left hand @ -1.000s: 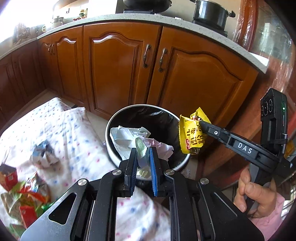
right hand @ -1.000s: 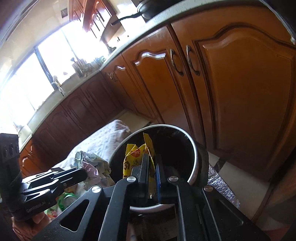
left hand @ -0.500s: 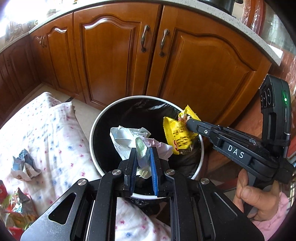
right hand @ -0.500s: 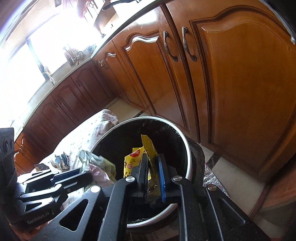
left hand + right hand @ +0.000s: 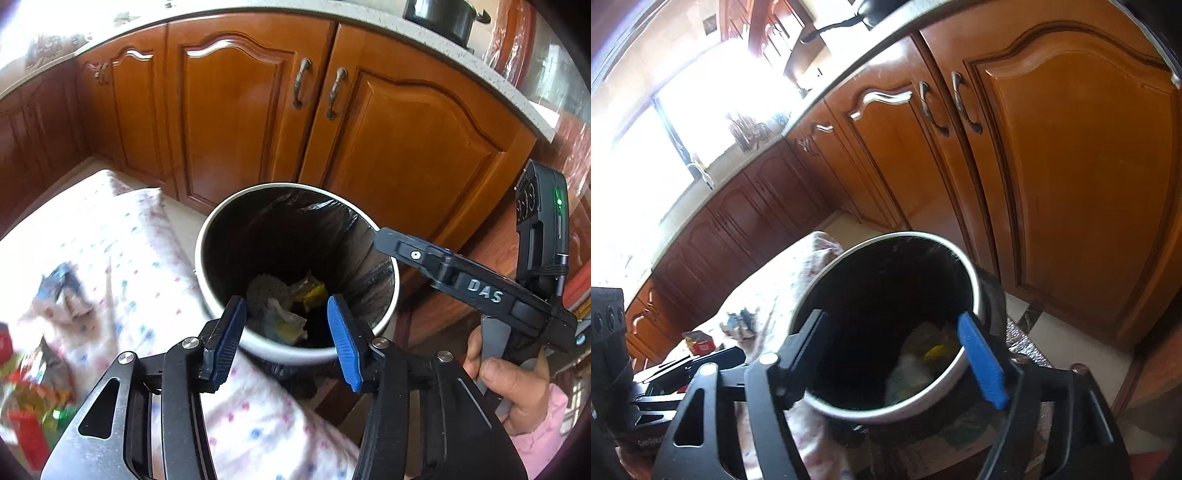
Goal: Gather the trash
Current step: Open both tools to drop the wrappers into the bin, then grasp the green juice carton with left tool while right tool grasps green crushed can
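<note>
A white trash bin point(image 5: 207, 236) with a black liner stands by the cabinets. Crumpled paper point(image 5: 286, 317) and a yellow wrapper point(image 5: 314, 293) lie at its bottom. My left gripper point(image 5: 286, 332) is open and empty over the bin's near rim. My right gripper point(image 5: 905, 354) is open and empty above the same bin point(image 5: 973, 280); it also shows from the side in the left wrist view point(image 5: 443, 262). The dropped trash point(image 5: 923, 354) shows inside the bin. More wrappers point(image 5: 62, 291) lie on the dotted cloth point(image 5: 122, 236) to the left.
Wooden cabinet doors point(image 5: 399, 140) with metal handles stand right behind the bin. A stone countertop point(image 5: 280, 7) with a black pot point(image 5: 439, 16) runs above. Red and green packets point(image 5: 26, 402) lie blurred at the cloth's left edge.
Both grippers opened. The crumpled paper left the left gripper and the yellow wrapper left the right gripper; both fell into the bin.
</note>
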The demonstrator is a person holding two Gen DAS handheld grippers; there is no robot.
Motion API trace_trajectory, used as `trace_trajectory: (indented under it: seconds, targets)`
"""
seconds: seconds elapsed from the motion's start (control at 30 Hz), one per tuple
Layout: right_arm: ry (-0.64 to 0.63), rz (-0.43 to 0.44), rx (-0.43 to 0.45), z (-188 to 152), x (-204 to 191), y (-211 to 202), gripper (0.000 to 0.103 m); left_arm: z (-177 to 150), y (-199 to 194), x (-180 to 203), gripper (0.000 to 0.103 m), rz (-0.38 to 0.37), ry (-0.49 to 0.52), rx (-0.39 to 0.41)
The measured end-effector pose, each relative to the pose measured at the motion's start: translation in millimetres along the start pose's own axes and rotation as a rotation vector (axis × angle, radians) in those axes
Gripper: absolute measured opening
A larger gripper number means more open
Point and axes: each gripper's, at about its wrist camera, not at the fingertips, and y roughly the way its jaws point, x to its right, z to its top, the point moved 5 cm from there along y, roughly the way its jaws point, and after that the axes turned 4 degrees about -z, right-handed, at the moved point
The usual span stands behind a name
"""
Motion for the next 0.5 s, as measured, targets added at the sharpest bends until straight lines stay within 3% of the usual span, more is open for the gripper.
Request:
trace_trajectory:
  seconds: [0.5]
  targets:
    - [-0.042, 0.122, -0.036, -68.9, -83.6, -32.4, 0.080, -84.8, -107.1, -56.4, 0.055, 0.114, -0.117, 0.107]
